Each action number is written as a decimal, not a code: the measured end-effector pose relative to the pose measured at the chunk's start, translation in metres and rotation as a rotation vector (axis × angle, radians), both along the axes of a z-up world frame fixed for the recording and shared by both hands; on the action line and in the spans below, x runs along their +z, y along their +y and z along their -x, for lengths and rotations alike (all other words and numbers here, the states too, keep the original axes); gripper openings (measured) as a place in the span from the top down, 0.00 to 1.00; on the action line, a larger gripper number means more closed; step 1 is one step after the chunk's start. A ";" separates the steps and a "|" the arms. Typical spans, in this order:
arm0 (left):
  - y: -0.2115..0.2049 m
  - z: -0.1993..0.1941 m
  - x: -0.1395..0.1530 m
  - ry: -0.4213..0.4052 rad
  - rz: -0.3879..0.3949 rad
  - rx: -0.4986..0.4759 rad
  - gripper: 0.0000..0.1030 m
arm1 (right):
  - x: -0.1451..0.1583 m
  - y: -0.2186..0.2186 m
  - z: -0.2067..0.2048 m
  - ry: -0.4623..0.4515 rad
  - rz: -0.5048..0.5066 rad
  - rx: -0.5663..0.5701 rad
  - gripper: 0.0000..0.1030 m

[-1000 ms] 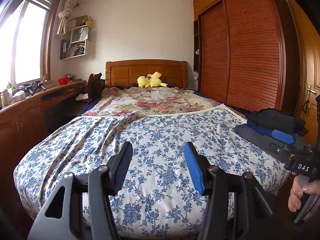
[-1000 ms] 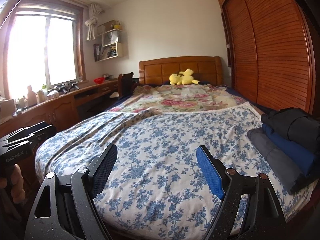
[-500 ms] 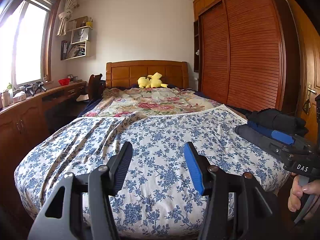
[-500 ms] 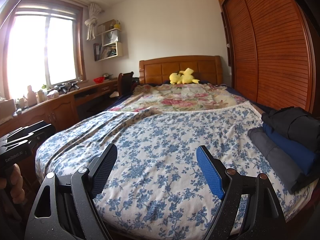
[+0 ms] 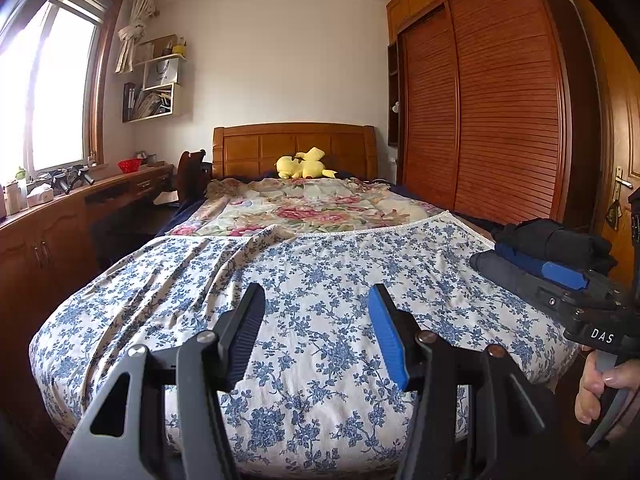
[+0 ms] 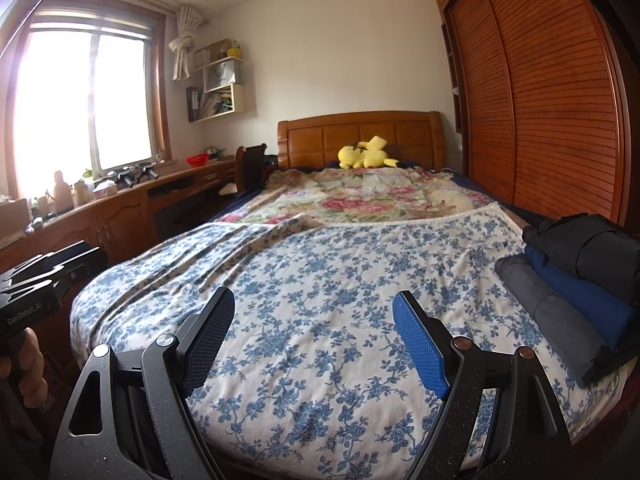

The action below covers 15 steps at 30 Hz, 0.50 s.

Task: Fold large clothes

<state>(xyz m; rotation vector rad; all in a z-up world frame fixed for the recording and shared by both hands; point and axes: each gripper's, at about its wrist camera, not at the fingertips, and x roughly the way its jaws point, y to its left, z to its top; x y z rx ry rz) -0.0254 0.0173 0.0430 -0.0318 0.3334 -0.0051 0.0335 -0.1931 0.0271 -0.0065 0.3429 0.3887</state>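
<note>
both tools idle over the foot of the bed, clothes stacked to the right

the left tool (image 5: 316, 330) hangs with its jaws part open and nothing between them, aimed up the bed (image 5: 304, 288) over the blue flowered sheet (image 6: 320, 280). the right tool (image 6: 314, 340) stands released too, jaws wider, also empty. neither touches the cloth.

the task's things, as far as i can judge, are the clothes in the pile (image 6: 576, 288) at the bed's right edge: a black garment (image 6: 584, 244) on top, a blue one (image 6: 580, 300) under it, a grey one (image 6: 548, 320) at the bottom. they already look folded or rolled. the pile's long axis runs roughly from the foot toward the head of the bed, along the edge. it lies to the right of both tools, and the right hand is clearly the nearer one; in the left view the right tool sits just beside the pile, held in a hand (image 5: 600, 384). no loose large garment shows on the sheet, so whether the flowered sheet itself is the next piece i cannot tell.

the next move probably turns on swinging right toward that pile, or fetching something from out of view.

compared with the earlier frames almost nothing differs: both tools keep the same spread and the same aim, and the pile and sheet lie as they did.
</note>
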 end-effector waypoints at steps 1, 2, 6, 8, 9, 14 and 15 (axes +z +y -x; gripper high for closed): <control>0.000 0.000 0.000 -0.001 -0.001 0.000 0.49 | 0.000 0.000 0.000 -0.001 0.000 -0.001 0.19; -0.001 0.001 0.001 -0.002 -0.001 0.001 0.49 | -0.001 0.000 0.000 -0.001 0.000 -0.003 0.19; -0.001 0.003 0.001 -0.004 -0.003 0.003 0.49 | -0.002 0.000 -0.001 -0.001 0.000 -0.007 0.19; -0.001 0.003 0.001 -0.004 -0.003 0.002 0.49 | -0.002 0.000 -0.001 -0.002 0.000 -0.008 0.19; -0.001 0.003 0.001 -0.004 -0.003 0.002 0.49 | -0.003 0.000 -0.001 -0.001 0.000 -0.009 0.19; -0.001 0.003 0.001 -0.004 -0.002 0.002 0.49 | -0.005 -0.002 -0.002 0.002 -0.003 -0.015 0.19; -0.001 0.003 0.001 -0.004 -0.002 0.002 0.49 | -0.005 -0.003 -0.002 0.002 -0.003 -0.017 0.19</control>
